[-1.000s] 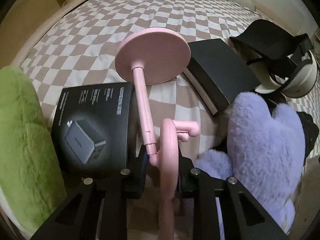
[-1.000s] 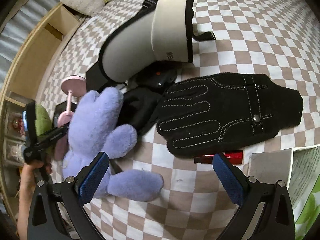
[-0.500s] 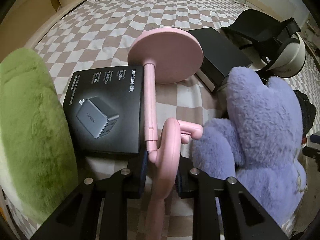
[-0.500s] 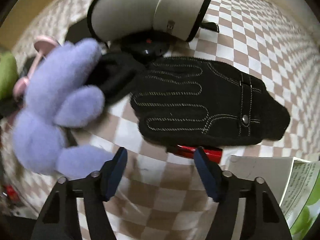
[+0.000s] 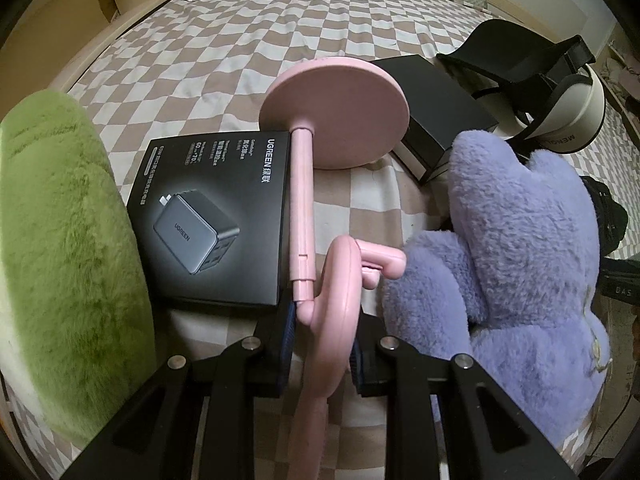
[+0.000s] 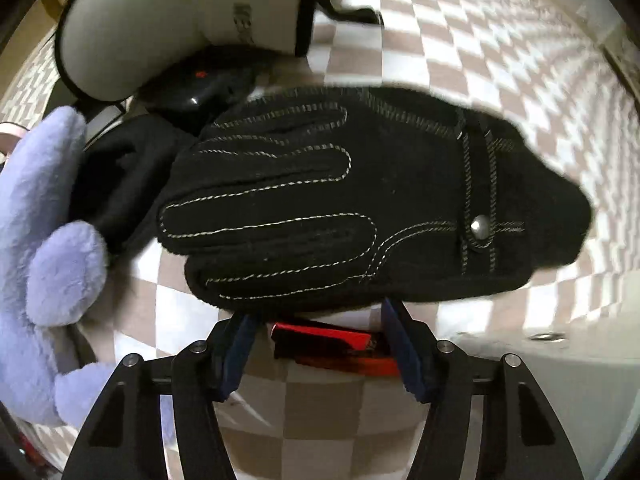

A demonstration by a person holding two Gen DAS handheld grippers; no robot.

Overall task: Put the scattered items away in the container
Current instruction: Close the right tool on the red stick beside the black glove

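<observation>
My left gripper [image 5: 324, 344] is shut on the ring of a pink stand [image 5: 304, 208], whose round base [image 5: 336, 116] tilts above the checkered bedsheet. A purple plush toy [image 5: 520, 260] lies just to its right. In the right wrist view a black stitched glove [image 6: 360, 208] lies flat, with a small red item [image 6: 332, 344] half under its near edge. My right gripper [image 6: 318, 316] points down at that edge. Its fingers straddle the red item, and a slim gap shows at the left pad. The purple plush [image 6: 44, 260] sits at the left.
A black charger box [image 5: 216, 216] and a green furry cushion [image 5: 60, 240] lie left of the stand, and a second black box [image 5: 440, 108] lies behind it. A cream helmet with black straps [image 6: 180, 20] and a black glossy device [image 6: 208, 84] lie beyond the glove. A white box [image 6: 540, 360] sits at the lower right.
My right gripper's jaws have narrowed from wide apart and it has sunk onto the glove's near edge, over the red item. My left gripper has shifted sideways, still holding the pink stand.
</observation>
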